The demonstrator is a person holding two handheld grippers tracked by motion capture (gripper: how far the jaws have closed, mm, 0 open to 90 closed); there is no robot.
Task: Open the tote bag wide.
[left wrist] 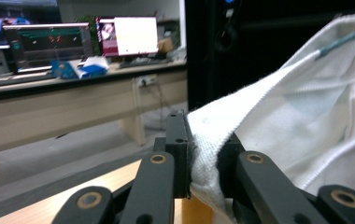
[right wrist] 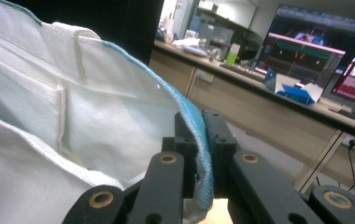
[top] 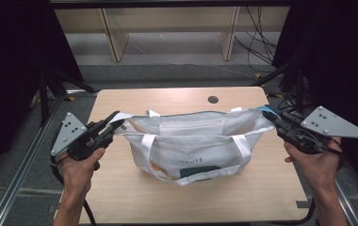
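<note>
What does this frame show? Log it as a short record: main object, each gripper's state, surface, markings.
main object: white canvas tote bag, standing on the table, stretched wide
left gripper: shut on the bag's left rim
right gripper: shut on the bag's right, blue-edged rim
handles: white straps hanging down the front
markings: "HOUSE" print, dark green patch beneath
surface: light wooden table with a grommet hole

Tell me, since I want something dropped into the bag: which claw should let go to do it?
Neither stands out, perhaps right. Left claw and right claw each pinch an end of the bag rim.
</note>
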